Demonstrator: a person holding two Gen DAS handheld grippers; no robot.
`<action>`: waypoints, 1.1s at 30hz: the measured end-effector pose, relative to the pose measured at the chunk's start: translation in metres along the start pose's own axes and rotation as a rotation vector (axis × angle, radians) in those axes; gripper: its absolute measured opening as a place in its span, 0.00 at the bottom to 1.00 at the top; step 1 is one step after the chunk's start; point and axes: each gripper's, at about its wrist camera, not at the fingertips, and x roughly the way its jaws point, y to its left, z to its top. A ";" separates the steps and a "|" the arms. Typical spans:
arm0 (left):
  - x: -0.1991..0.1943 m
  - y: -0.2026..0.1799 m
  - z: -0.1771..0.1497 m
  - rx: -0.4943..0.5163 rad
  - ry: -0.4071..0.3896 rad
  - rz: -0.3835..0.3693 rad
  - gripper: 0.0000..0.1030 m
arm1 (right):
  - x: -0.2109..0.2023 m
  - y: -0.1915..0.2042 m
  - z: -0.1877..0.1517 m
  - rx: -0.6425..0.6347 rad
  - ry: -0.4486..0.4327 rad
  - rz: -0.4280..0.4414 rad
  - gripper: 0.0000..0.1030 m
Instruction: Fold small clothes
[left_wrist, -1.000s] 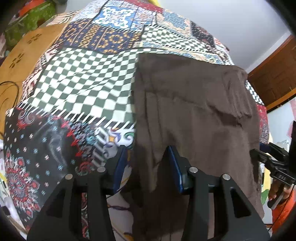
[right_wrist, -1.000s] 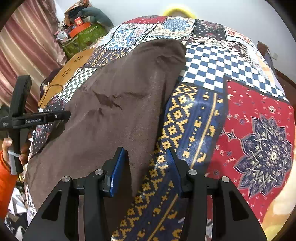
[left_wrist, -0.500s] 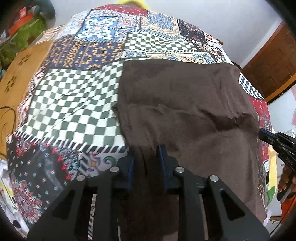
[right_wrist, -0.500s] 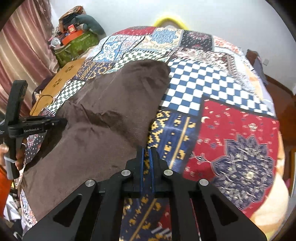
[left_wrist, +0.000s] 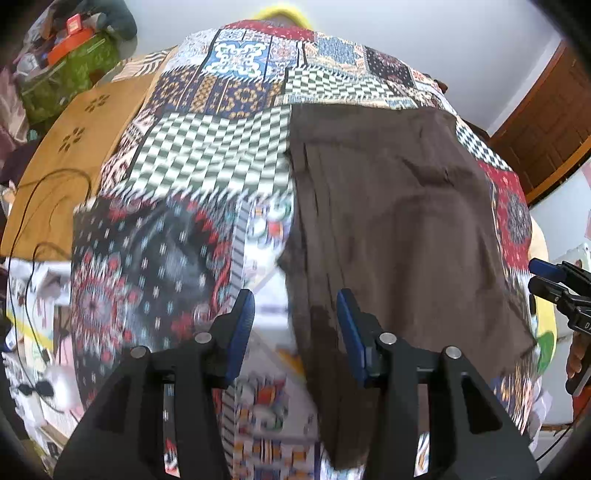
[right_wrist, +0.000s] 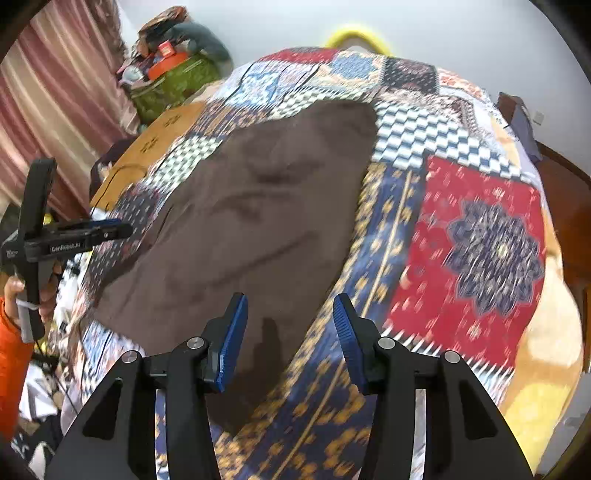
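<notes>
Brown cloth (left_wrist: 399, 221) covers patchwork bedspread (left_wrist: 207, 147) beside wooden table (left_wrist: 66, 155).

The cloth (left_wrist: 399, 221) lies on the bedspread (left_wrist: 207, 162), ahead of both grippers. Its near edge runs between the left gripper's (left_wrist: 295, 328) 2 fingers; the right gripper (right_wrist: 290, 332) straddles its opposite edge.

both tools, left (left_wrist: 295, 328) and right (right_wrist: 288, 332), now parted off the brown cloth (left_wrist: 388, 221)
</notes>
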 end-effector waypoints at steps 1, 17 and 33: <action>-0.001 -0.001 -0.008 0.004 0.008 -0.004 0.46 | 0.001 0.005 -0.006 -0.005 0.011 0.005 0.43; 0.001 -0.026 -0.064 0.018 0.031 -0.164 0.29 | 0.027 0.026 -0.033 -0.011 0.082 0.060 0.36; -0.071 -0.059 -0.042 0.147 -0.204 -0.127 0.05 | -0.032 0.033 -0.016 -0.098 -0.099 0.054 0.05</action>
